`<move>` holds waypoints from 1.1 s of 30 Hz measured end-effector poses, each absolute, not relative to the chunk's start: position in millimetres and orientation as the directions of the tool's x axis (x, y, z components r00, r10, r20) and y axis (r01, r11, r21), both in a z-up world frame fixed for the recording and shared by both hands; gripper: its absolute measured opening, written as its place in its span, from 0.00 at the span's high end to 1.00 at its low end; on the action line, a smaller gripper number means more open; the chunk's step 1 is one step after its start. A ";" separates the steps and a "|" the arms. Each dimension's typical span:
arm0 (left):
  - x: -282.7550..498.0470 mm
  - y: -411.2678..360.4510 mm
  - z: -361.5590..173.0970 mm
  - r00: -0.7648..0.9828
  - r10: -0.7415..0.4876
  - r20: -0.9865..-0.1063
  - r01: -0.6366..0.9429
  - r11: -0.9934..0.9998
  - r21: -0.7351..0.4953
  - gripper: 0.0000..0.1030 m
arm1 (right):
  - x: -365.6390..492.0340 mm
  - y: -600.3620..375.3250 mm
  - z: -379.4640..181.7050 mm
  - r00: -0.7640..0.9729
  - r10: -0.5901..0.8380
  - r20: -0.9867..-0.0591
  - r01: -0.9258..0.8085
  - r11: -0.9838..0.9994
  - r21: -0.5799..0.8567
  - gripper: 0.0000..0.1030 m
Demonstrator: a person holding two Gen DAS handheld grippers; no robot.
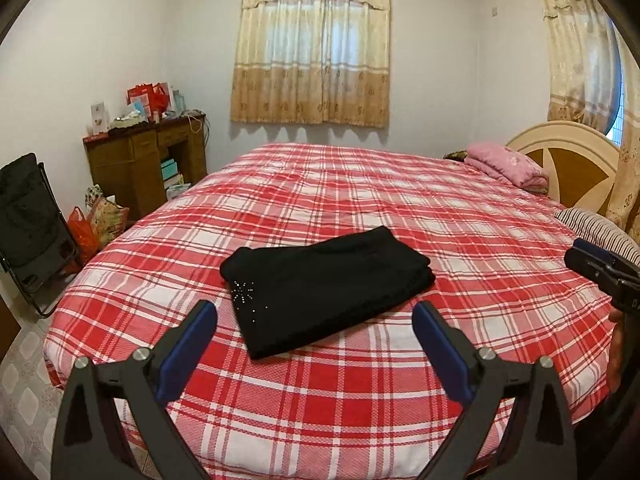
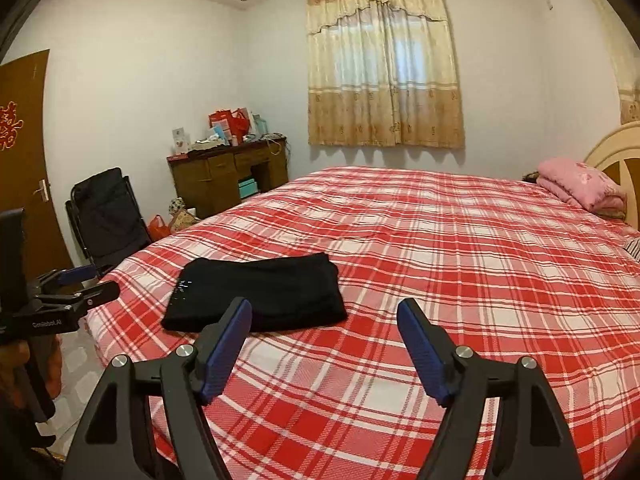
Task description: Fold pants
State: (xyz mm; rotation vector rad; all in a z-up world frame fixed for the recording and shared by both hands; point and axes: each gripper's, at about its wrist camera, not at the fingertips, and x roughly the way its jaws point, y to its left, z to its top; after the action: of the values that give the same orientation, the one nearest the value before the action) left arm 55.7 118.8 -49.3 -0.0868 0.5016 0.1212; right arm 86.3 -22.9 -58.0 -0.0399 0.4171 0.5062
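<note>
Black pants (image 1: 324, 286) lie folded into a compact rectangle on the red plaid bed (image 1: 440, 240), a small sparkly motif showing near their left corner. My left gripper (image 1: 315, 316) hangs open above the near side of the bed, just short of the pants, with nothing between its blue pads. In the right wrist view the same pants (image 2: 256, 294) rest left of centre. My right gripper (image 2: 324, 314) is open and empty, held over the plaid cover (image 2: 480, 260) to the right of the pants. Each gripper shows at the edge of the other's view.
A pink folded blanket (image 1: 506, 166) and striped pillow (image 1: 600, 226) sit by the headboard (image 1: 568, 160) at right. A wooden desk (image 1: 144, 160) with bags, a black folding chair (image 1: 30, 220) and bags on the floor stand left of the bed. A brown door (image 2: 24, 152) is far left.
</note>
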 end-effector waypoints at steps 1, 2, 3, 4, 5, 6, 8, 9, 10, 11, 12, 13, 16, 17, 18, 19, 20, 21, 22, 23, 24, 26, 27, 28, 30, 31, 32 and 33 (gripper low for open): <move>55.6 119.2 -49.1 0.870 0.094 -0.484 -0.137 0.989 -0.054 0.03 | 84.8 -22.1 -56.8 0.794 0.466 -0.392 -0.482 0.874 0.063 0.26; 54.9 118.9 -49.2 0.870 0.096 -0.483 -0.137 0.989 -0.051 0.03 | 82.7 -22.2 -55.2 0.796 0.467 -0.385 -0.483 0.873 0.061 0.26; 53.6 118.2 -49.0 0.871 0.097 -0.481 -0.136 0.990 -0.048 0.03 | 80.0 -22.6 -52.5 0.799 0.470 -0.375 -0.486 0.872 0.057 0.26; 52.5 118.1 -48.7 0.872 0.096 -0.480 -0.135 0.990 -0.047 0.03 | 76.9 -23.4 -51.0 0.801 0.473 -0.367 -0.489 0.871 0.056 0.26; 51.8 118.2 -48.6 0.873 0.097 -0.478 -0.134 0.990 -0.045 0.02 | 74.7 -24.1 -49.6 0.803 0.475 -0.360 -0.489 0.870 0.057 0.26; 49.0 116.2 -49.0 0.874 0.097 -0.476 -0.135 0.990 -0.045 0.02 | 73.3 -25.2 -48.0 0.806 0.475 -0.354 -0.488 0.871 0.059 0.25; 48.3 117.8 -49.5 0.874 0.095 -0.477 -0.136 0.989 -0.052 0.02 | 72.3 -26.4 -48.2 0.804 0.478 -0.353 -0.489 0.870 0.064 0.25; 46.9 116.1 -51.0 0.874 0.095 -0.477 -0.137 0.989 -0.054 0.02 | 72.3 -26.6 -48.3 0.804 0.478 -0.353 -0.489 0.870 0.065 0.25; 46.0 116.2 -51.3 0.874 0.095 -0.477 -0.138 0.989 -0.056 0.02 | 71.9 -26.7 -48.0 0.805 0.477 -0.352 -0.487 0.871 0.066 0.25; 46.1 116.4 -51.5 0.873 0.095 -0.478 -0.138 0.989 -0.057 0.02 | 72.1 -27.4 -48.4 0.805 0.478 -0.351 -0.487 0.871 0.067 0.25; 45.6 115.8 -51.5 0.873 0.094 -0.478 -0.138 0.989 -0.057 0.02 | 72.1 -27.5 -48.6 0.804 0.478 -0.353 -0.488 0.870 0.067 0.25; 45.3 115.3 -51.7 0.874 0.094 -0.477 -0.137 0.989 -0.057 0.02 | 71.9 -27.8 -48.8 0.804 0.478 -0.353 -0.488 0.870 0.067 0.25; 45.0 115.5 -51.6 0.875 0.095 -0.475 -0.138 0.989 -0.058 0.02 | 70.7 -28.1 -48.0 0.803 0.481 -0.352 -0.490 0.869 0.070 0.25; 45.1 115.7 -51.9 0.875 0.093 -0.474 -0.138 0.989 -0.060 0.02 | 70.9 -28.1 -48.0 0.803 0.481 -0.352 -0.490 0.869 0.070 0.25; 45.0 115.2 -51.8 0.876 0.093 -0.474 -0.138 0.989 -0.061 0.02 | 71.0 -28.2 -47.8 0.803 0.481 -0.352 -0.491 0.869 0.069 0.25; 45.2 115.1 -52.3 0.875 0.093 -0.475 -0.138 0.989 -0.060 0.02 | 70.7 -27.9 -47.6 0.802 0.482 -0.353 -0.491 0.868 0.068 0.25; 45.3 115.2 -52.4 0.873 0.094 -0.478 -0.139 0.989 -0.059 0.02 | 70.6 -27.9 -47.6 0.802 0.482 -0.352 -0.491 0.868 0.069 0.25; 44.7 115.1 -52.1 0.873 0.094 -0.478 -0.138 0.989 -0.059 0.02 | 70.3 -28.4 -47.4 0.802 0.483 -0.352 -0.492 0.868 0.072 0.25; 44.5 115.1 -52.4 0.873 0.093 -0.479 -0.137 0.989 -0.059 0.02 | 70.8 -27.1 -46.8 0.802 0.484 -0.352 -0.491 0.868 0.073 0.25; 44.3 115.0 -52.1 0.872 0.093 -0.480 -0.138 0.989 -0.060 0.02 | 70.8 -26.7 -46.7 0.801 0.484 -0.352 -0.492 0.868 0.074 0.25; 44.4 114.2 -51.8 0.873 0.092 -0.479 -0.138 0.989 -0.060 0.02 | 70.7 -26.7 -46.7 0.802 0.483 -0.352 -0.491 0.868 0.073 0.25; 44.7 114.3 -52.1 0.874 0.091 -0.478 -0.136 0.989 -0.060 0.02 | 70.6 -26.6 -46.5 0.803 0.482 -0.351 -0.490 0.869 0.072 0.25; 44.9 113.9 -51.9 0.874 0.091 -0.477 -0.136 0.989 -0.061 0.02 | 70.5 -26.8 -46.2 0.803 0.482 -0.351 -0.490 0.869 0.073 0.25; 44.7 113.5 -52.2 0.875 0.090 -0.476 -0.136 0.989 -0.062 0.02 | 70.4 -26.9 -46.1 0.802 0.483 -0.350 -0.490 0.868 0.074 0.25; 44.3 113.4 -52.4 0.875 0.092 -0.475 -0.137 0.989 -0.062 0.02 | 70.5 -26.7 -46.2 0.802 0.484 -0.350 -0.492 0.867 0.074 0.25; 44.3 113.6 -52.5 0.875 0.092 -0.475 -0.138 0.988 -0.062 0.02 | 70.3 -26.1 -46.2 0.802 0.483 -0.350 -0.491 0.868 0.072 0.25; 44.4 113.5 -52.4 0.875 0.092 -0.475 -0.138 0.988 -0.063 0.02 | 70.8 -26.6 -45.9 0.803 0.482 -0.351 -0.490 0.869 0.071 0.25; 44.4 113.8 -52.6 0.875 0.091 -0.476 -0.137 0.989 -0.062 0.02 | 70.9 -26.6 -46.0 0.802 0.483 -0.351 -0.492 0.868 0.071 0.25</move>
State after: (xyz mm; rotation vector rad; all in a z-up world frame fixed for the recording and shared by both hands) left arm 44.4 113.8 -52.6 -0.0949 0.4915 0.1193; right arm 70.9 -26.6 -46.0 -0.0235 0.3701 0.5223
